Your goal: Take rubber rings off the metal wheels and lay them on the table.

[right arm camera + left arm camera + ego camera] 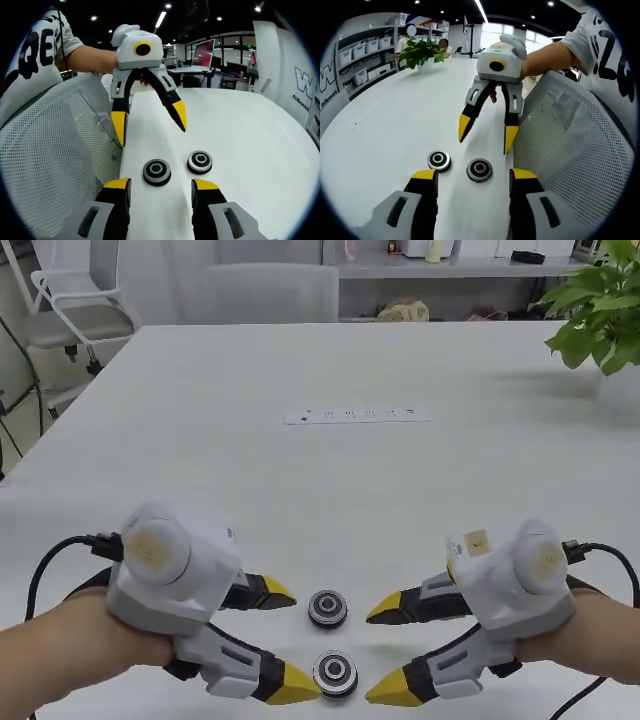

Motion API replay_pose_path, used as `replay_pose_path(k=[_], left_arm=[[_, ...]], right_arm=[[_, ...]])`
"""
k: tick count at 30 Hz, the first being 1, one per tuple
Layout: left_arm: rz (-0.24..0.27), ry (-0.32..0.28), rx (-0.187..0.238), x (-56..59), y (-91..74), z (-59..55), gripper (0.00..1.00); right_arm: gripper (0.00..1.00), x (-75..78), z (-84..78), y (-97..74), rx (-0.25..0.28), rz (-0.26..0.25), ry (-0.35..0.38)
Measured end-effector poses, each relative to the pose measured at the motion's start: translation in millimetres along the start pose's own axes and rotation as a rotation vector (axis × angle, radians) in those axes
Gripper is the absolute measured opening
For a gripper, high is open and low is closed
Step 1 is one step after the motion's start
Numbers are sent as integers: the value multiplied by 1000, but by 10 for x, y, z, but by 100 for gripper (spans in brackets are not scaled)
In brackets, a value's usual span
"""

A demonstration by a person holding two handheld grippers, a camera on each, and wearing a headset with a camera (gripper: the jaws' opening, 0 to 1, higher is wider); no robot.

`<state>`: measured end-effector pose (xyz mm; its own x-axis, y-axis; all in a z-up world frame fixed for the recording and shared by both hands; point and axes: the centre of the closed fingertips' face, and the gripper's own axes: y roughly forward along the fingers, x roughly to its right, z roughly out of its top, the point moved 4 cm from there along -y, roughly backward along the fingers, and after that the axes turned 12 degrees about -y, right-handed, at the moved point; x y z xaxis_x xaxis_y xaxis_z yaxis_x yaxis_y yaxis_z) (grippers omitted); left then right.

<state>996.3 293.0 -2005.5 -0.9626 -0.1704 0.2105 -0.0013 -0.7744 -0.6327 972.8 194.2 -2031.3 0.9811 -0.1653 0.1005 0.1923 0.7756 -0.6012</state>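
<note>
- White tabletop (330, 470) is running off-frame below.
- Farther black-ringed metal wheel (327, 608) and nearer wheel (335, 674) are lying flat, bores upward, between facing tips.
- Left gripper (285, 640) and right gripper (378, 655) are gaping, empty.

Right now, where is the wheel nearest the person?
Head view, bottom centre: the near wheel sits between the left hand-held gripper and right hand-held gripper, the other wheel just beyond.

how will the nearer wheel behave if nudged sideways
Lying flat on the table, the nearer wheel would probably slide, not roll. It looks like solid metal, so likely stiff and heavy for its size. The smooth table suggests little grip.
</note>
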Motion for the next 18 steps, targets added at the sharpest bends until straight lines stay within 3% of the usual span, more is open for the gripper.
replay_pose_path(k=[18], left_arm=[[-74, 27, -60, 105, 239, -55, 32]], right_arm=[[43, 11, -96, 25, -10, 0, 23]])
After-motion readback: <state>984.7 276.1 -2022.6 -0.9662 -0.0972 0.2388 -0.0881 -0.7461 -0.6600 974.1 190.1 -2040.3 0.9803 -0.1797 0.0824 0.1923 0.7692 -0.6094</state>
